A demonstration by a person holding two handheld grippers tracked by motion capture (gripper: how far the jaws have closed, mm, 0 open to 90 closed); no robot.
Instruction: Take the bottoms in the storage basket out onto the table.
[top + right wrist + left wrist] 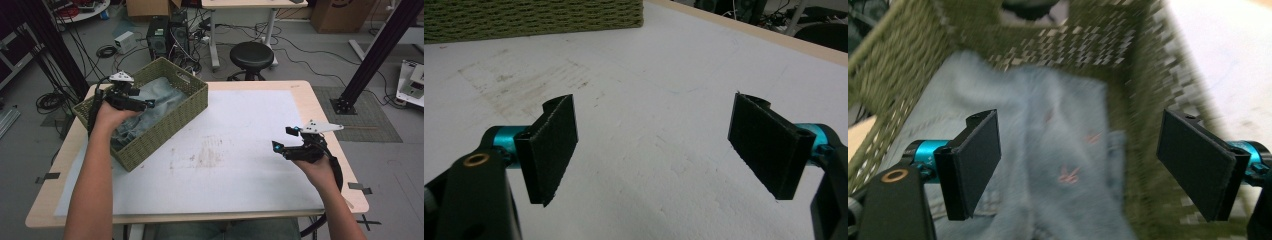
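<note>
Denim lay bunched inside the green woven basket (175,117), which stood askew on the far left part of the table (305,100), one corner reaching past the white mat (240,150) that covered most of the tabletop. The pale blue denim garment (150,107) filled the basket's floor, folded and rumpled; in the left gripper view its cloth (1063,165) showed a few small pinkish stitched marks, though the picture was blurred and the marks could not be read more closely.

The left tongs (150,104) hung over the basket's inside, just above the garment, with the jaws spread wide and nothing between the pads. In their own view the left tongs (1078,165) framed the denim and the basket's far wall (1083,45), the two black pads well apart and clear of the cloth.

The right tongs (281,140) were held low over the right side of the mat, well apart from the basket, pointing towards the table's middle. Their jaws stood wide open as well, empty; in the right gripper view the right tongs (651,150) looked across bare, faintly stained white mat towards the basket's side (534,20) at the far edge.
</note>
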